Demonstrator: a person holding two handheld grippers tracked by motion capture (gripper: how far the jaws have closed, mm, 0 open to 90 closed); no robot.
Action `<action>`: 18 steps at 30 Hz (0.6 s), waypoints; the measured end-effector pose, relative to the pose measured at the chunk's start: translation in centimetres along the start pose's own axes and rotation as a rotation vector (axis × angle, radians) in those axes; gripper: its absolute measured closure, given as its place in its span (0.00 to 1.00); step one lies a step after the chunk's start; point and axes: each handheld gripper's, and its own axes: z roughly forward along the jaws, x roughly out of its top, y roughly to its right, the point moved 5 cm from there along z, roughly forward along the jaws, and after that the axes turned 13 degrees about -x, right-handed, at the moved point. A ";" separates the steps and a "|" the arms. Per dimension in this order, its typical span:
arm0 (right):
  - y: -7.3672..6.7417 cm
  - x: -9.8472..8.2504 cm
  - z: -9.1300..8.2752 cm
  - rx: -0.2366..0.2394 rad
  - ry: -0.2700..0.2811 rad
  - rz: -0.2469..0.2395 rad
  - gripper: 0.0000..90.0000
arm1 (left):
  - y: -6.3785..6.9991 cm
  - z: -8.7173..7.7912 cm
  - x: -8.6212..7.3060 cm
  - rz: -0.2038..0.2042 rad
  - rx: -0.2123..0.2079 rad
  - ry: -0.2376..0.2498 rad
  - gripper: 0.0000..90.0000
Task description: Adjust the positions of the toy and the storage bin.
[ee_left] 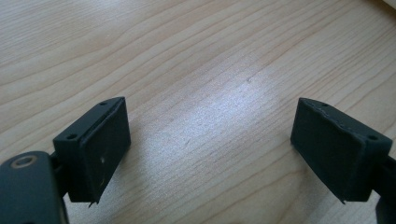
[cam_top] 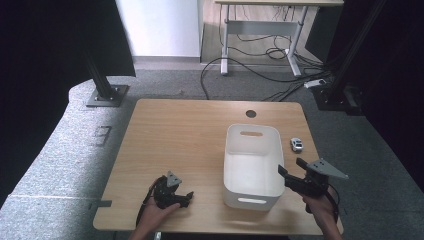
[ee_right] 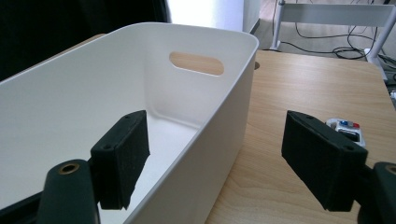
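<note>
A white plastic bin with handle slots stands on the wooden table, right of centre; it looks empty. A small white toy car lies on the table just right of the bin's far end. My right gripper is open at the bin's near right corner. In the right gripper view its jaws straddle the bin's right wall, and the toy car peeks out behind the right jaw. My left gripper is open, low over bare wood near the table's front edge, left of the bin. Nothing sits between its pads.
The table has a round cable hole at its far edge. Beyond it, on grey carpet, are a white desk frame, loose cables and black stand bases.
</note>
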 end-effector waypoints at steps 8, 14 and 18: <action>-0.5 -0.6 0.7 -0.001 -0.031 -0.023 0.33 | 0.0 0.0 0.0 0.000 0.000 0.000 0.14; -0.7 -1.0 1.0 -0.006 -0.047 -0.035 0.35 | 0.0 0.0 0.0 0.000 0.000 0.000 0.14; -0.8 -1.1 1.1 0.010 -0.053 -0.030 0.38 | 0.0 0.0 0.0 0.000 0.000 0.000 0.14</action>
